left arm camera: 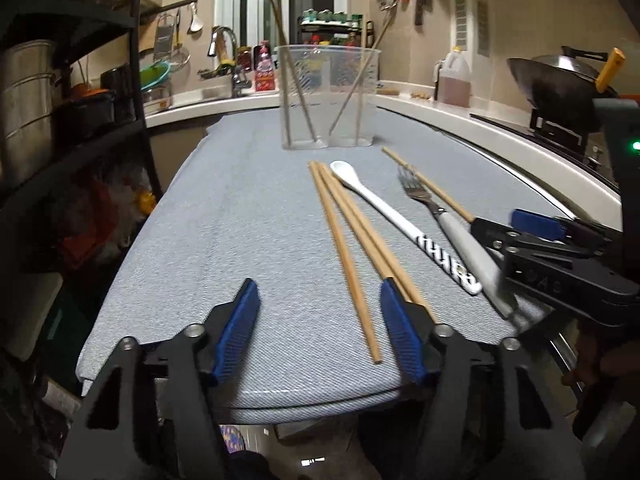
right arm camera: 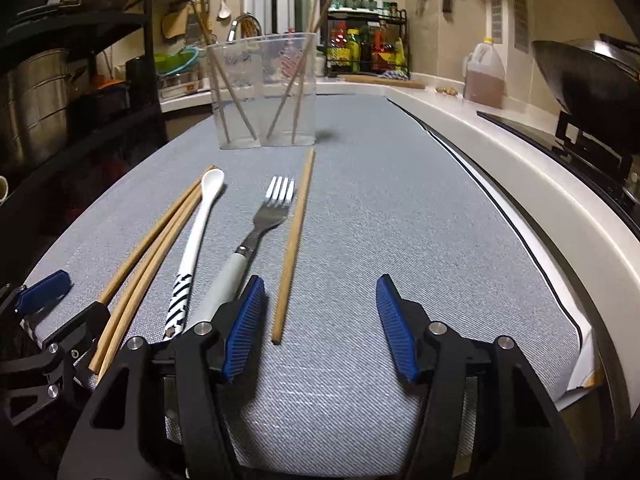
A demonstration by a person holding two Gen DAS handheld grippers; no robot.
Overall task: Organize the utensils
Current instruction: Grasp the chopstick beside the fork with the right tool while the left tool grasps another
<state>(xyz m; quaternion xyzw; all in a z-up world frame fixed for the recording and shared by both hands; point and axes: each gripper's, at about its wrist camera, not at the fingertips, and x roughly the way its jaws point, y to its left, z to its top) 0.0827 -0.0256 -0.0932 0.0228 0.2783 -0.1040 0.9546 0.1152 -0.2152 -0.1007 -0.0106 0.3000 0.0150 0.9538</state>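
Your left gripper [left arm camera: 318, 332] sits nearest in the left wrist view, jaws spread wide and holding nothing; its right blue pad [left arm camera: 402, 338] lies just beside the near ends of the chopsticks. Count three loose chopsticks [left arm camera: 352, 252] fanned together on the grey cloth [left arm camera: 240, 220], one white spoon [left arm camera: 404, 220] with a striped handle, one fork [left arm camera: 444, 220] with a pale handle, and a fourth lone chopstick [left arm camera: 428, 184] running under the fork's tines. Beyond them stands one clear holder [left arm camera: 328, 96] with two compartments and chopsticks leaning inside. Your right gripper [left arm camera: 536, 236] comes in from the right, over the fork's handle end; from here you cannot tell how far it is open. To the left of the utensils the cloth is bare up to its edge.

Seen from the right wrist, your right gripper [right arm camera: 320, 320] is open wide and empty, with the lone chopstick [right arm camera: 294, 240] lying between the jaws, closer to the left pad [right arm camera: 242, 328]. That pad sits over the fork's [right arm camera: 256, 236] handle. The spoon [right arm camera: 196, 236] and three chopsticks [right arm camera: 152, 256] lie to the left, the left gripper [right arm camera: 40, 312] at their near ends. The holder [right arm camera: 262, 92] shows two chopsticks in each compartment. Bare cloth [right arm camera: 400, 220] runs rightward to the white counter edge [right arm camera: 520, 184].
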